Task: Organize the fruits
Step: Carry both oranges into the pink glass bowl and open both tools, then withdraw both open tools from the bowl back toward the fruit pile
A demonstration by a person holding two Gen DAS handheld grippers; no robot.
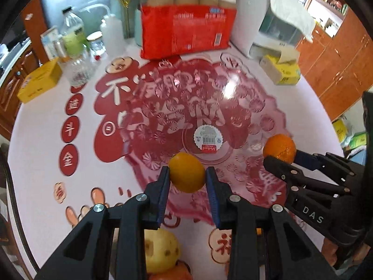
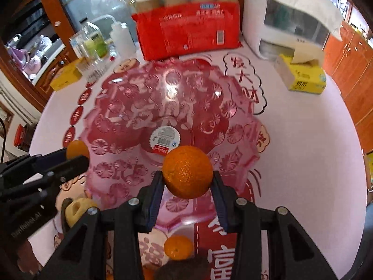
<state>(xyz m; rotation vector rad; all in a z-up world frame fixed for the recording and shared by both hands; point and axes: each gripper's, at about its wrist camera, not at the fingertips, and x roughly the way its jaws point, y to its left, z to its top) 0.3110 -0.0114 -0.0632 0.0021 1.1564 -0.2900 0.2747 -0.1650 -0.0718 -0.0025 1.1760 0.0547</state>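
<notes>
Left wrist view first: my left tongs (image 1: 187,173) are clamped on a small yellow-orange fruit (image 1: 187,172), blue pads pressing it from both sides, and it hangs right over the near rim of the pink glass bowl (image 1: 235,98). That bowl is see-through, cut with little flower patterns, a round barcode sticker (image 1: 207,137) at its centre, and nothing lies inside it. Off to the right in the same view, my right tongs (image 1: 281,155) come in at a slant with an orange (image 1: 279,148) gripped at their tips, also above the bowl's edge.

Over to the right wrist view: the orange fills the middle, pinched between the two pads, poised above the bowl's near side just below the sticker. My left tongs show at the left edge with their fruit peeking out, near the bowl's left rim.

Down on the tablecloth (image 2: 303,140), pink with red festive characters, a second orange (image 2: 178,247) sits just beside the bowl's near rim, under my right tongs. A pale yellow fruit with notches cut in it (image 1: 160,249) lies close by, below my left tongs.

Behind the bowl stand a red package (image 1: 186,30), a white dispenser with paper hanging out (image 2: 286,16), a yellow tissue box (image 2: 303,77), bottles (image 1: 74,46) and a yellow carton (image 1: 39,81).
</notes>
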